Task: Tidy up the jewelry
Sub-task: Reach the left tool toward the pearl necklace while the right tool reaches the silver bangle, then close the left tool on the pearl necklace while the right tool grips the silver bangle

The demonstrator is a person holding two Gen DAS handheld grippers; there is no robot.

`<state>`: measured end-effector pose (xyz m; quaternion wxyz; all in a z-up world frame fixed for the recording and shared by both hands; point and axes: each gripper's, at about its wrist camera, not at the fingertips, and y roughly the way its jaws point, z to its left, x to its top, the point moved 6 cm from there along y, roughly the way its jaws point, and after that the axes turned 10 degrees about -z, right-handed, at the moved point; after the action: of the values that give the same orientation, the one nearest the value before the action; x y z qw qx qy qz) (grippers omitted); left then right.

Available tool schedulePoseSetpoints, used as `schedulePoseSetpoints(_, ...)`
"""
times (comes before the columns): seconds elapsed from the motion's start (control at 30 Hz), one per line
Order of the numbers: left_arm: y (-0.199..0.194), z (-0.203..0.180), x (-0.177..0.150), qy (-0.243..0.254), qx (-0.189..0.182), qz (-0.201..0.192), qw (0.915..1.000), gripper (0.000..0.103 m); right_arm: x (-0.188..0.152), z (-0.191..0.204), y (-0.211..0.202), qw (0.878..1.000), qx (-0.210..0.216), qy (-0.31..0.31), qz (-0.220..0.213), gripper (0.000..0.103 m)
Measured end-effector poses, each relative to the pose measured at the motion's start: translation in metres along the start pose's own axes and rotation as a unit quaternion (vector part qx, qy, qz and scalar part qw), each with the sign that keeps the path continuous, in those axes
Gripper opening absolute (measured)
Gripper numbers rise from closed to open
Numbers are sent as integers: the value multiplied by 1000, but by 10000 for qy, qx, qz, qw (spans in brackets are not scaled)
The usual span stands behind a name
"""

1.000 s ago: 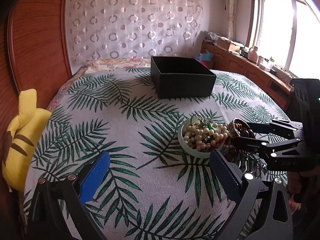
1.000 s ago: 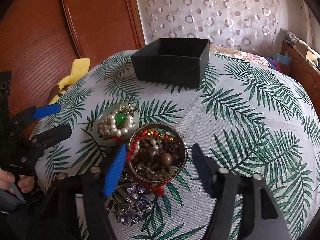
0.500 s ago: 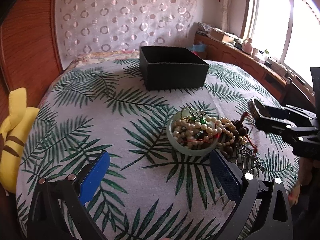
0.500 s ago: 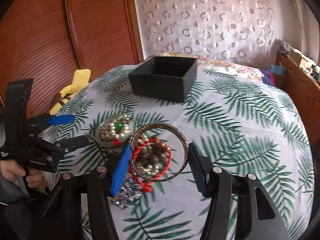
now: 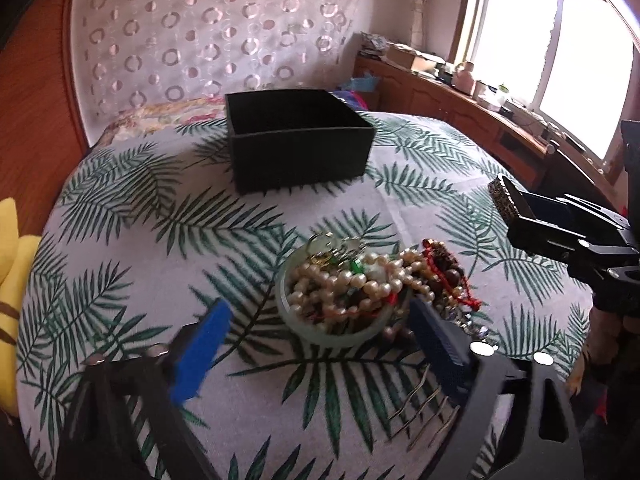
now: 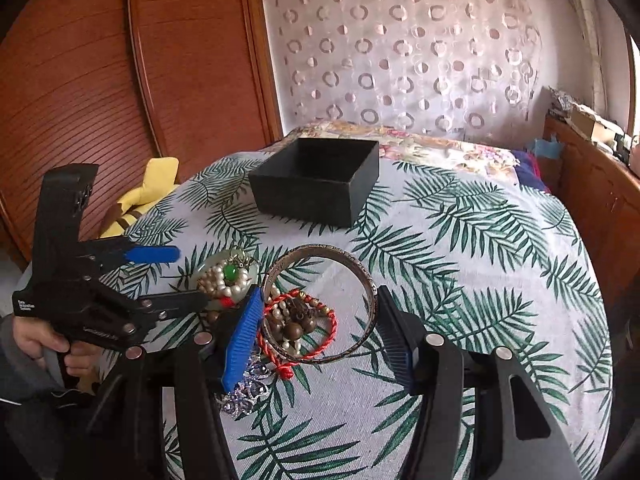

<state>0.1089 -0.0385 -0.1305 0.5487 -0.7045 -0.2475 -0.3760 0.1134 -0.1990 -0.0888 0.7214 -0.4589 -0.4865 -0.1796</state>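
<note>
The right hand-held gripper [image 6: 316, 316] held a metal bangle [image 6: 320, 304] clamped across its width between the two pads, lifted clear of the leaf-print bedspread [image 6: 480, 280]; the ring lay nearly flat, its open face tilted up toward the camera. Beneath it sat a heap of beads and red cord [image 6: 298, 320]. The left hand-held gripper [image 5: 316, 344] had just been closing, its jaws wide on either side of a pale green dish of pearls [image 5: 340, 300], not touching. A black box [image 5: 296, 140] stood open beyond.
</note>
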Motion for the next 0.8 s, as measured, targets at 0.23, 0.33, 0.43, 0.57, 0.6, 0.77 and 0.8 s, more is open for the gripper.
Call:
schedulePoseSetpoints(0.23, 4, -26, 8, 472, -252, -39, 9986, 39, -8, -9, 1, 9998, -150, 67, 106, 59)
schedulePoseSetpoints(0.33, 9, -29, 9, 592, -180, -22, 9981, 39, -11, -15, 3, 9997, -191, 104, 140, 59)
schedulePoseSetpoints(0.43, 14, -28, 8, 675, -74, 94, 9976, 43, -12, -15, 3, 9996, -202, 115, 145, 59)
schedulePoseSetpoints(0.57, 19, -24, 7, 663, -89, 137, 9977, 45, -13, -14, 4, 9997, -194, 100, 135, 59)
schedulePoseSetpoints(0.6, 19, -23, 7, 650, -108, 137, 9977, 45, -13, -13, 4, 9997, -190, 96, 133, 59)
schedulePoseSetpoints(0.77, 12, -23, 11, 581, -228, 24, 9981, 27, -14, -11, 6, 9997, -184, 70, 146, 59)
schedulePoseSetpoints(0.8, 11, -22, 12, 555, -267, 14, 9981, 24, -14, -11, 6, 9997, -185, 68, 152, 59)
